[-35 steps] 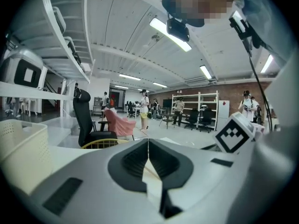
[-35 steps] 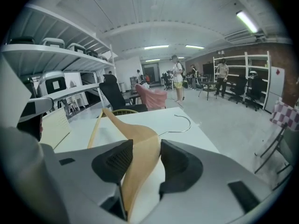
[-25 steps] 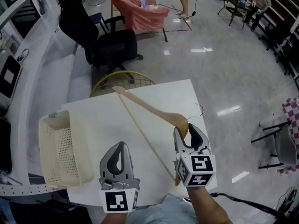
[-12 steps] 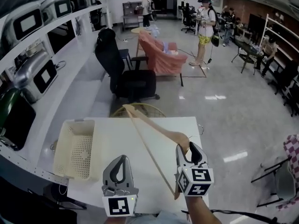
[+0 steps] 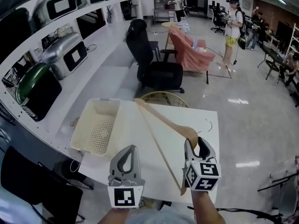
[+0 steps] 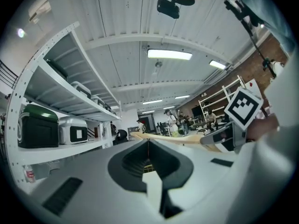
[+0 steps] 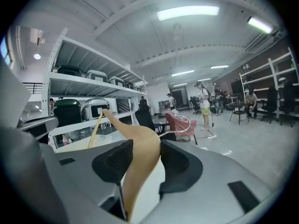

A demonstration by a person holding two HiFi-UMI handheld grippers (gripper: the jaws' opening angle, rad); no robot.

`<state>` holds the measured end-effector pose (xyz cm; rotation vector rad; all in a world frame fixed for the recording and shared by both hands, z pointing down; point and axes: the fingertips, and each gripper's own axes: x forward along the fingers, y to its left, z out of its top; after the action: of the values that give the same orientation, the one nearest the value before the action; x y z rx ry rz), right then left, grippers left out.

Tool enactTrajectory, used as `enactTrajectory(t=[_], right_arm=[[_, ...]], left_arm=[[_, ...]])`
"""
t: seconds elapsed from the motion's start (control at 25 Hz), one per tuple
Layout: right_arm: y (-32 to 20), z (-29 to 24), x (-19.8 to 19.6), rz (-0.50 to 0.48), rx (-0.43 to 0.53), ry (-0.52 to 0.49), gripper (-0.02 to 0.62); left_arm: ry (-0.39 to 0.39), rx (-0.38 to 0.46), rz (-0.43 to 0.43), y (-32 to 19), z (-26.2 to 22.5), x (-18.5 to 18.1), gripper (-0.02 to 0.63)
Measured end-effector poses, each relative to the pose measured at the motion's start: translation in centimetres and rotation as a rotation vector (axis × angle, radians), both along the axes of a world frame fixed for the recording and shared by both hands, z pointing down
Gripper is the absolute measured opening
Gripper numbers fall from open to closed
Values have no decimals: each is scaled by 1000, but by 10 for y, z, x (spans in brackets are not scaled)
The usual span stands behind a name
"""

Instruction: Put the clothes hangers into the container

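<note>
A wooden clothes hanger [image 5: 161, 125] with a metal hook [image 5: 209, 125] stretches over the white table [image 5: 140, 171], its far tip near the table's back edge. My right gripper [image 5: 198, 143] is shut on the hanger's middle, by the hook. In the right gripper view the wood [image 7: 140, 164] fills the gap between the pads of the right gripper [image 7: 145, 146]. The cream perforated basket [image 5: 96, 127] stands at the table's left side. My left gripper [image 5: 127, 154] hovers near the front edge, shut and empty. In its own view the left gripper [image 6: 148, 143] has its tips meeting.
Beyond the table stand a black office chair [image 5: 159, 73] and a round wicker thing [image 5: 163, 98]. A long white shelf with cases [image 5: 65, 55] runs along the left. Further back are a chair with a pink cover [image 5: 191, 50] and several people.
Both grippers have risen, the right one still gripping the hanger. The head view has tilted up, so the basket and table now sit further right in it.
</note>
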<state>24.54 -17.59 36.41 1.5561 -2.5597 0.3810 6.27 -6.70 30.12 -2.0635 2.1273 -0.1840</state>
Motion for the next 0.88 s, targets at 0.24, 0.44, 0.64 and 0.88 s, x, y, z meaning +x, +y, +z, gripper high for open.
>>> enactTrajectory(t=[0.24,0.44,0.64,0.88], right_arm=[[10,4,-24,-44,-10,-25,193],[11,-1,-66,-72,-8,-28,193],[16,-6,-105,-58,4,-33,193],[20,-4,-161,0,-7,-21,193]], left_arm=[[-41,-3,-35,21,-4,-14,12],[-15,10,-60,27,-4,-52,12],[-1,25,-46,33,-4,-93,12],[12,20,10,32,-4,-156,12]])
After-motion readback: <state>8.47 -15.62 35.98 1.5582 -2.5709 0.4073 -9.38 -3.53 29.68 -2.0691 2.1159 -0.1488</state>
